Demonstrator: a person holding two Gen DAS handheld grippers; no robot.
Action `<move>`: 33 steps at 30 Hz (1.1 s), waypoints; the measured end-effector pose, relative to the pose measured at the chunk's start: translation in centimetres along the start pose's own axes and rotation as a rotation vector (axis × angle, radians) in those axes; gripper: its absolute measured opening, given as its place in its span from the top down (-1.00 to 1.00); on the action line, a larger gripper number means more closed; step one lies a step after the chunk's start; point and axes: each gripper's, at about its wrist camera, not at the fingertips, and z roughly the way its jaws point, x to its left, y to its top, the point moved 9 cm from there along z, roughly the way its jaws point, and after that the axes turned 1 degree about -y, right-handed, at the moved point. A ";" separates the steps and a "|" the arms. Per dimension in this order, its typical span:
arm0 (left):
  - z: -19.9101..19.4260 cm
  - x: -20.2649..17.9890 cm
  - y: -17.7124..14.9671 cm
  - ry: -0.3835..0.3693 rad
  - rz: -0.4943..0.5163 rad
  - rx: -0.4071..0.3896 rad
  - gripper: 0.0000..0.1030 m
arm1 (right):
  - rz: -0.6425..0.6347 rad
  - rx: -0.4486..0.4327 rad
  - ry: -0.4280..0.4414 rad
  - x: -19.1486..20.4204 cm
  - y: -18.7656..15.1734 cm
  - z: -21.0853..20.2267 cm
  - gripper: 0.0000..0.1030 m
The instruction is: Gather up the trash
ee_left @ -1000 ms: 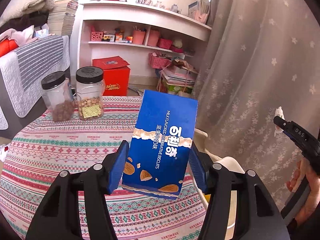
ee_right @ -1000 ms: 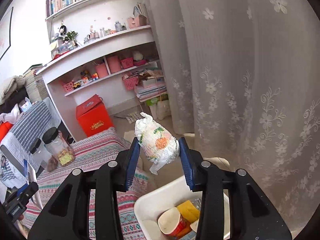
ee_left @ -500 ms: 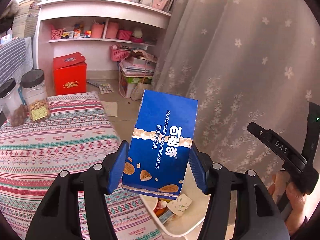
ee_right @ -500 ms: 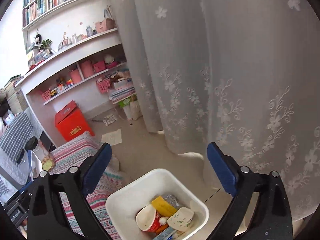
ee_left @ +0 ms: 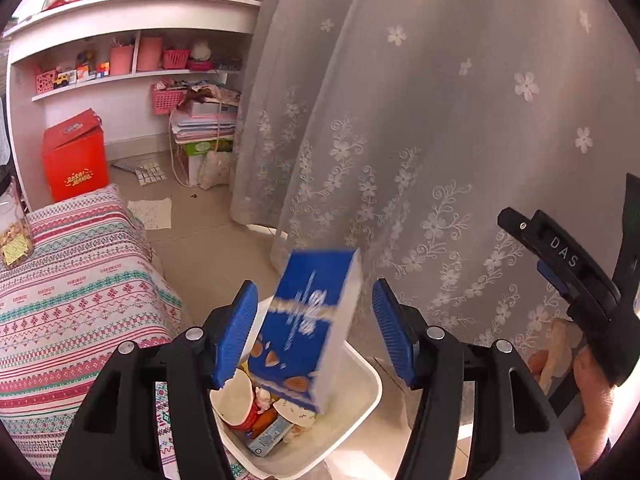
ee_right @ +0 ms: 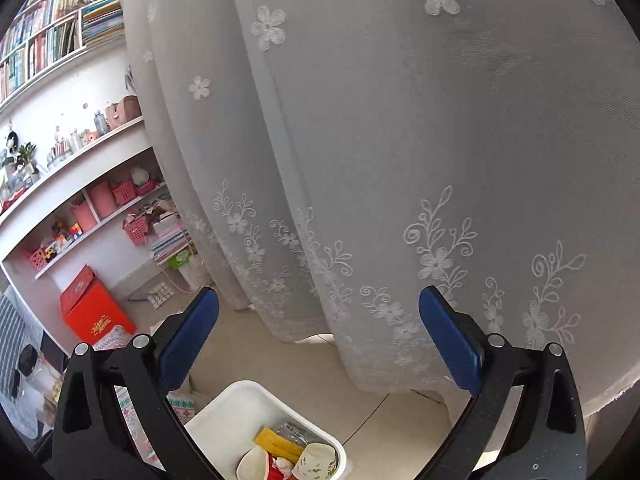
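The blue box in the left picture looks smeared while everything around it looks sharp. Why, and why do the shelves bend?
Left wrist view: the blue biscuit box is motion-blurred, tilted between the open left gripper pads, over the white bin; the curtain stays crisp. Both views: fisheye lenses curve the shelves, with dark corners. Right wrist view: soft, even daylight through the curtain, no glare.

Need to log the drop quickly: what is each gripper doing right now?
Left gripper: open, blue biscuit box loose between the pads, over the white bin.
Right gripper: open, empty.
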 end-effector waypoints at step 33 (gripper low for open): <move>-17.2 16.8 -4.8 0.452 -0.107 -0.136 -0.87 | -0.315 -0.051 0.235 16.7 -11.7 -12.7 -0.87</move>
